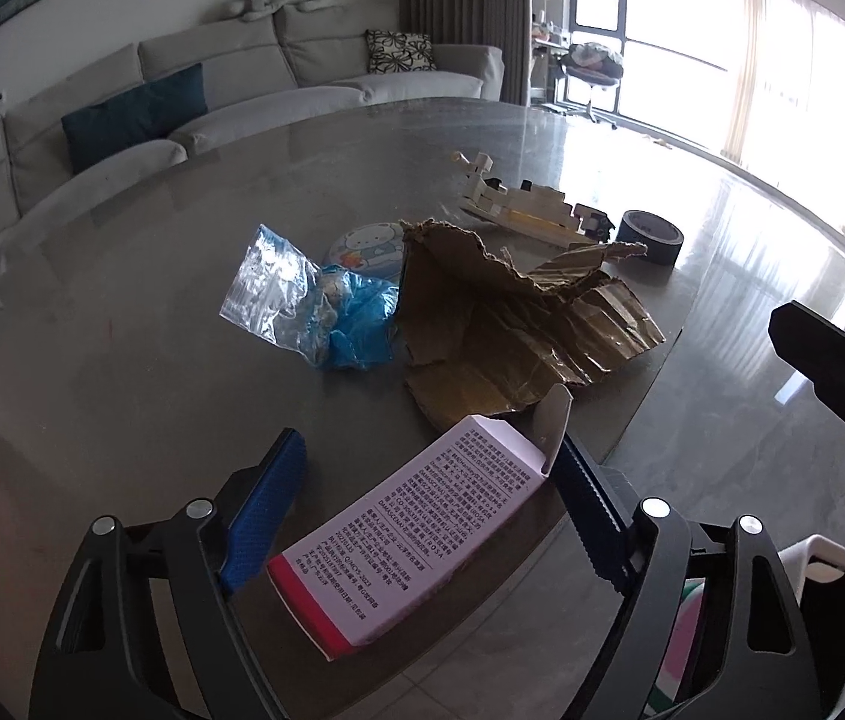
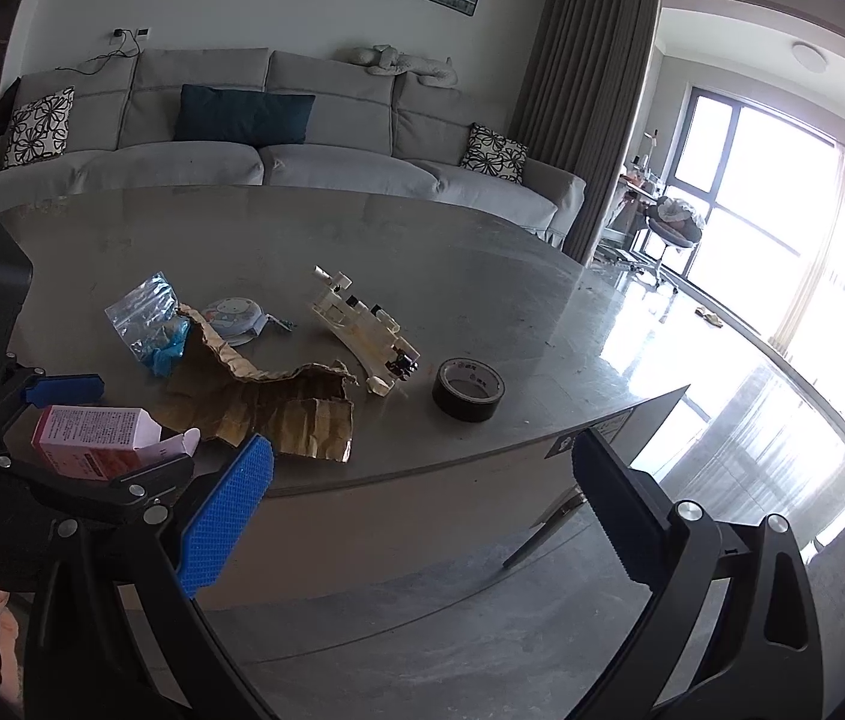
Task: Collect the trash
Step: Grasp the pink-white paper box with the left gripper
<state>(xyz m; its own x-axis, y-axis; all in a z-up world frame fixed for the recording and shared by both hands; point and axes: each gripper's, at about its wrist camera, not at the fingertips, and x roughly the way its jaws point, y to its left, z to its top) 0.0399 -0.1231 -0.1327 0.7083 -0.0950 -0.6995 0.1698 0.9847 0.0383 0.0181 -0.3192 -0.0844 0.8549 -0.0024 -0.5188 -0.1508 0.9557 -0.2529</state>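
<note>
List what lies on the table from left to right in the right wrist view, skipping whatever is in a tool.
Clear plastic bag → round cartoon tin → white block model → dark tape roll. The torn cardboard spans under several of these, so it is left out of the order.

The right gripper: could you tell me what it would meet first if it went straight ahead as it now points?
Probably the near edge of the table, close to the roll of tape. The right gripper is open and empty, off the table's edge; depth is unclear.
</note>
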